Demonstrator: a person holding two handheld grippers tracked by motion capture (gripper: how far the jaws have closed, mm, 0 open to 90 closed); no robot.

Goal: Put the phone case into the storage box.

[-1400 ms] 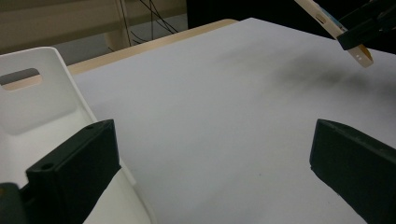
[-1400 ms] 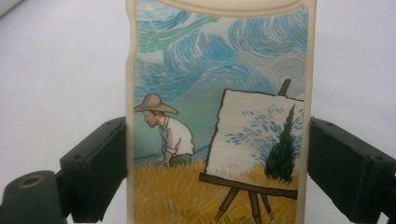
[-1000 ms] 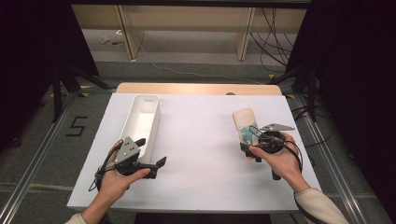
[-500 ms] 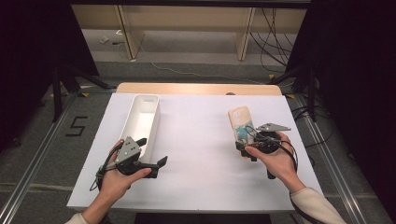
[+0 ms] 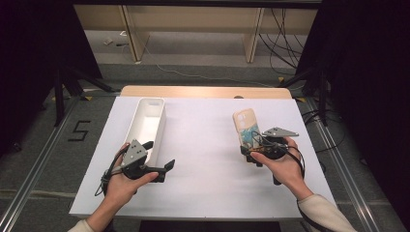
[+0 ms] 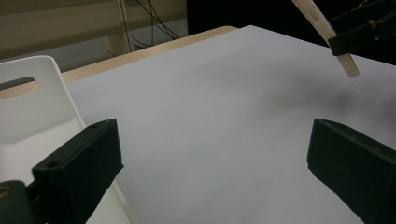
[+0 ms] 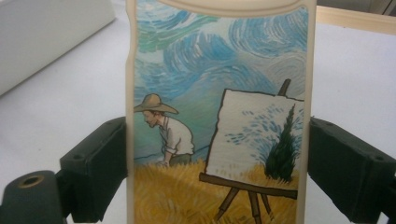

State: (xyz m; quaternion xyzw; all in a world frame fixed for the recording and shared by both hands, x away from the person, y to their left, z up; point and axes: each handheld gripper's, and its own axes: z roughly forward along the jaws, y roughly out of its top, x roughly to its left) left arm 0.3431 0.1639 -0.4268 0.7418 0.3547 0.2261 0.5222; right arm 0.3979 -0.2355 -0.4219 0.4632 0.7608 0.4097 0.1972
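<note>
A cream phone case (image 5: 245, 126) with a painted scene of a man and an easel is held at its near end by my right gripper (image 5: 251, 151), which is shut on its two long edges. In the right gripper view the case (image 7: 219, 116) stands between the jaws (image 7: 219, 172), held off the table. My left gripper (image 5: 159, 154) rests open at the table's left, beside the near end of a long white bin (image 5: 147, 121). The left gripper view has its jaws (image 6: 210, 172) wide apart over bare table, the bin (image 6: 28, 102) at left, and the case (image 6: 327, 28) raised at the far right.
A white board (image 5: 208, 193) covers the table, with a strip of bare wood (image 5: 203, 92) along the far edge. Cables and shelf legs lie on the floor beyond. Dark stands flank both sides of the table.
My right gripper has carried the phone case a little to the left. The left gripper has stayed in place, open.
</note>
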